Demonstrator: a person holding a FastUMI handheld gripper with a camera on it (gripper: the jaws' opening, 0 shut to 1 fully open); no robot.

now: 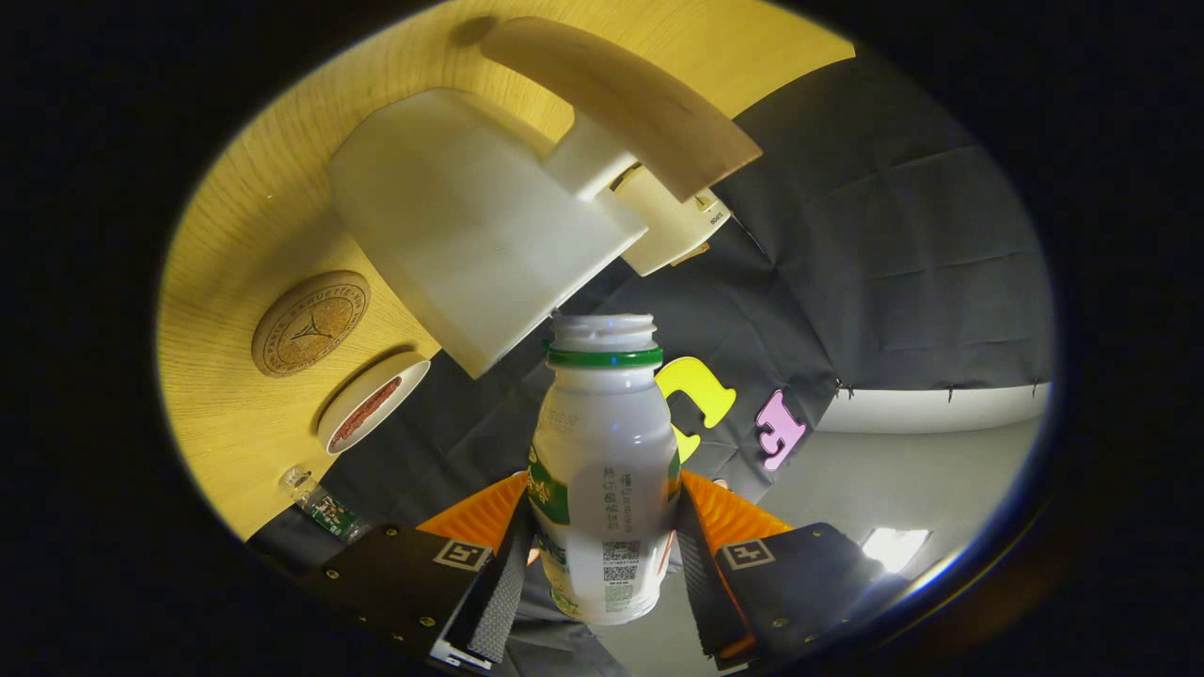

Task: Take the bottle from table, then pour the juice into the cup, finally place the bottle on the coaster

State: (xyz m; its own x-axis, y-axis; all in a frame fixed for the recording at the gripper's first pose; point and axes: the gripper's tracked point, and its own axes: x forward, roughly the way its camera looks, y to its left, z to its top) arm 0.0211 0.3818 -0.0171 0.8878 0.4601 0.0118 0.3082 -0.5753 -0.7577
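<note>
A: What do we have between the tongs [602, 550] at this moment?

B: We see the bottle [602, 470] clamped there, one finger pressing on each side of its body, so the tongs are closed on it only as far as the bottle's width allows. Its cap is off, and the open neck with the green ring points toward the cup.

A: And where does the cup sit for us?

B: The white cup [470, 226] lies just beyond the bottle's mouth, standing on the wooden counter [235, 423] close to its edge by the dark cloth wall. The whole scene is tilted for us, so the cup appears on its side, with its side wall nearest the bottle's mouth. We cannot tell whether any juice is running.

A: What else do we find on the counter?

B: A round cork coaster [310, 322] lies beside the cup, apart from it. Next to the coaster, nearer the counter's edge, we see a small white dish [372, 402] with something reddish inside. A small clear bottle [320, 505] lies at the counter's edge, nearer the tongs. Beyond the cup, a wooden handle [630, 103] rises over a second white vessel [673, 221].
</note>
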